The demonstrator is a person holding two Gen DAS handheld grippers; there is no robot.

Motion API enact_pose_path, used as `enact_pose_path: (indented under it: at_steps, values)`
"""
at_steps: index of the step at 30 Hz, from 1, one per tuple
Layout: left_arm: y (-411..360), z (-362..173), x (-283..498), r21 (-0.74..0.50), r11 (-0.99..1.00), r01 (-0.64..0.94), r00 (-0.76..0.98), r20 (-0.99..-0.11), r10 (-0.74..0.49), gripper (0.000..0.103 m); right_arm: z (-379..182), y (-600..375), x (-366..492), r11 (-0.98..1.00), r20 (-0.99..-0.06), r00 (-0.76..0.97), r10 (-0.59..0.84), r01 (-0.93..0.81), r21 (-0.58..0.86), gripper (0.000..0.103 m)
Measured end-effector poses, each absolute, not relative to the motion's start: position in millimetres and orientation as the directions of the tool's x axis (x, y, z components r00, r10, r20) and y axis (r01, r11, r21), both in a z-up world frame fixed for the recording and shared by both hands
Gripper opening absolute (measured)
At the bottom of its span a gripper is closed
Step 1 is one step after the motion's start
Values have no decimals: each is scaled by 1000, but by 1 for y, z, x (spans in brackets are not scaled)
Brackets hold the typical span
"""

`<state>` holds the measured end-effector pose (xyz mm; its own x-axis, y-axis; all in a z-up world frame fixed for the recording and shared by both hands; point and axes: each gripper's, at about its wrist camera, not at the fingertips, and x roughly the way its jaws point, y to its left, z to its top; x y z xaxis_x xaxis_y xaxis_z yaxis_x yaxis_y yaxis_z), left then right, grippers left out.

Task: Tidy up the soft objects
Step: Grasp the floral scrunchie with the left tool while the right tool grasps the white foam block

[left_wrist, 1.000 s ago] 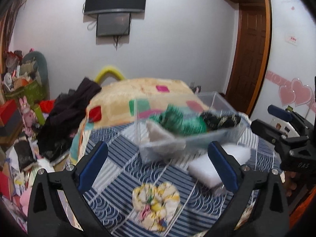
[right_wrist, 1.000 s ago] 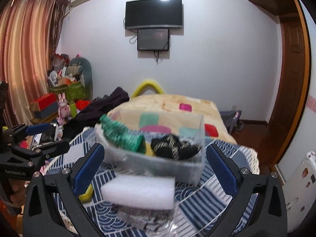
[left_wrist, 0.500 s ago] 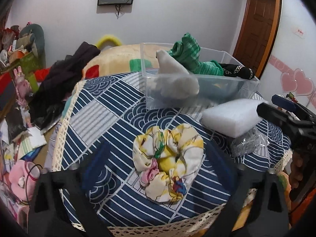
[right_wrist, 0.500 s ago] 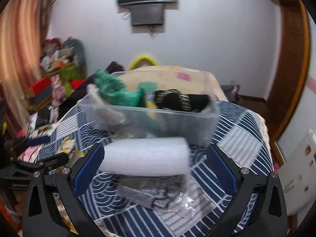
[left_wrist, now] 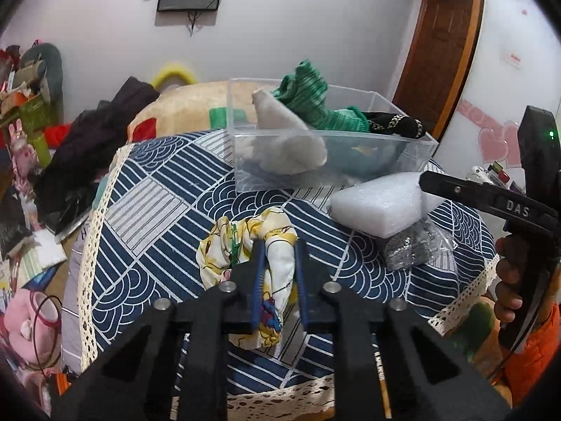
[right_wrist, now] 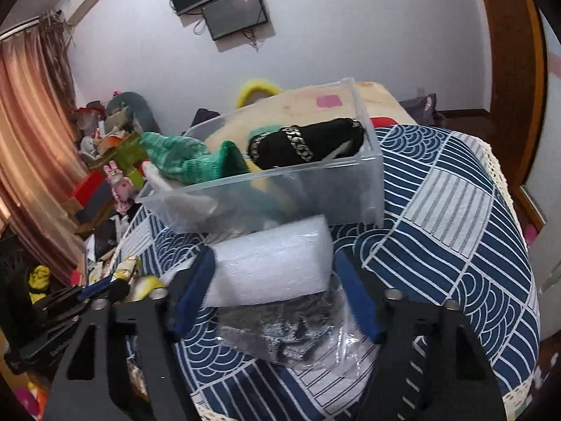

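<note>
My left gripper [left_wrist: 278, 245] is shut on a yellow floral scrunchie [left_wrist: 245, 242] lying on the blue patterned tablecloth. My right gripper [right_wrist: 273, 263] has its fingers either side of a white foam block [right_wrist: 273, 266], close to or touching it; the block rests on a bagged grey item [right_wrist: 280, 329]. A clear plastic bin [left_wrist: 329, 161] behind holds a green knit piece [left_wrist: 308, 101], a grey cloth [left_wrist: 287, 140] and a black patterned item [right_wrist: 305, 144]. The foam block [left_wrist: 378, 203] also shows in the left wrist view.
The round table's lace edge [left_wrist: 91, 238] drops off at left and front. Clutter and toys [left_wrist: 24, 115] fill the floor at left. A bed with a patchwork blanket [left_wrist: 182, 112] lies behind the table. A wooden door [left_wrist: 441, 42] is at the right.
Both grippers lowered toward the table. My left gripper closed from wide open onto the scrunchie. My right gripper narrowed around the foam block.
</note>
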<state>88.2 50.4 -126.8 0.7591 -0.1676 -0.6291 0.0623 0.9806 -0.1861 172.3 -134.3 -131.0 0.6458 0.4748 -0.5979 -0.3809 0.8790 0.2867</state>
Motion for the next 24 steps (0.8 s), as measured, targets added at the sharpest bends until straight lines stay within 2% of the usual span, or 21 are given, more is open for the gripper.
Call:
enact_pose_path:
  at_steps: [3, 9, 12, 19, 24]
  values:
    - [49, -120, 84, -180, 982, 62, 773, -613, -161, 12, -130, -131, 170, 882, -590, 658, 469, -379, 279, 57]
    - [52, -105, 76, -188, 980, 65, 801, -576, -164, 12, -119, -126, 159, 879, -558, 682, 474, -408, 247, 38]
    - [52, -100, 74, -197, 977, 78, 806, -565, -178, 12, -116, -120, 154, 872, -549, 683, 482, -432, 230, 32]
    - [41, -101, 88, -197, 973, 123, 792, -571, -216, 12, -120, -93, 153, 847, -561, 649, 514, -489, 210, 32]
    - [32, -113, 106, -188, 974, 126, 762, -610, -217, 12, -126, -86, 156, 848, -578, 640, 506, -492, 197, 32]
